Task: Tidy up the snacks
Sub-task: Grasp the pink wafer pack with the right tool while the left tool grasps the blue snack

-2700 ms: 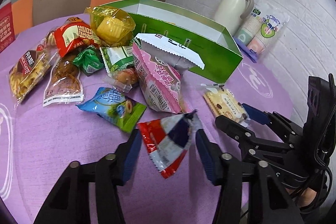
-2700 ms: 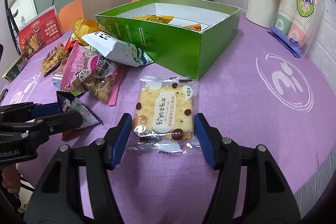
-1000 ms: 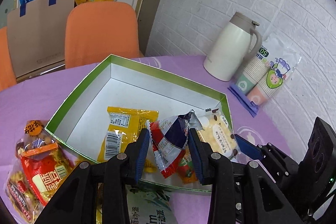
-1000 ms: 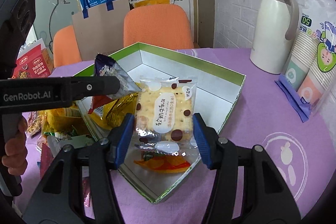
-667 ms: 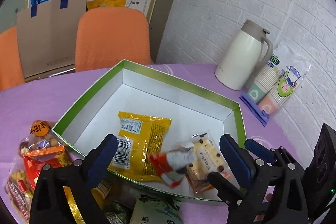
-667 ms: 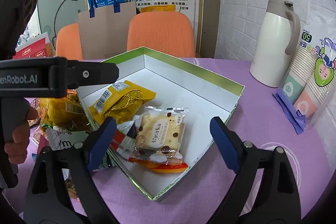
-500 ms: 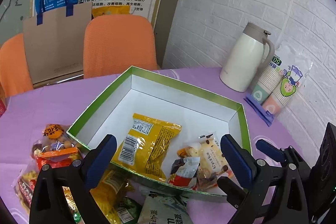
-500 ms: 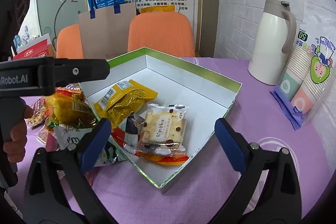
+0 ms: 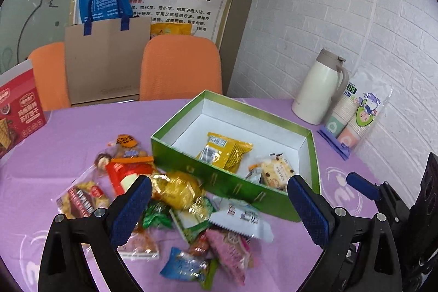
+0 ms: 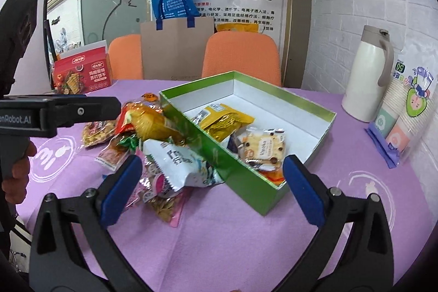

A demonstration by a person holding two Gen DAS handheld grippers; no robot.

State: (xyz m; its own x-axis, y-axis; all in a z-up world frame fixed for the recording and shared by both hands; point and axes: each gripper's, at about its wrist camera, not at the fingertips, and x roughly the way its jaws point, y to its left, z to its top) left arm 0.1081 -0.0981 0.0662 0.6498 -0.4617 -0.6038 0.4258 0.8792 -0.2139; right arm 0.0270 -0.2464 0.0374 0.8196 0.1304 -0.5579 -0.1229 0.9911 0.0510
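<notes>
Left wrist view: the left tool (image 9: 219, 204) is spread wide and holds nothing, raised above a heap of loose snack packets (image 9: 189, 212) on the purple tabletop (image 9: 68, 133). The green box (image 9: 219, 182) sits just beyond the heap, touching it. Inside lie a yellow packet (image 9: 227, 149) and a cookie packet (image 9: 276, 171).

Right wrist view: the right tool (image 10: 212, 188) is likewise spread wide and empty. The green box (image 10: 219, 152) holds the yellow packet (image 10: 227, 122) and the cookie packet (image 10: 262, 147). A white pouch (image 10: 180, 163) leans against its near wall. The left tool (image 10: 60, 111) shows at left. A thermos (image 10: 366, 78) stands behind.
</notes>
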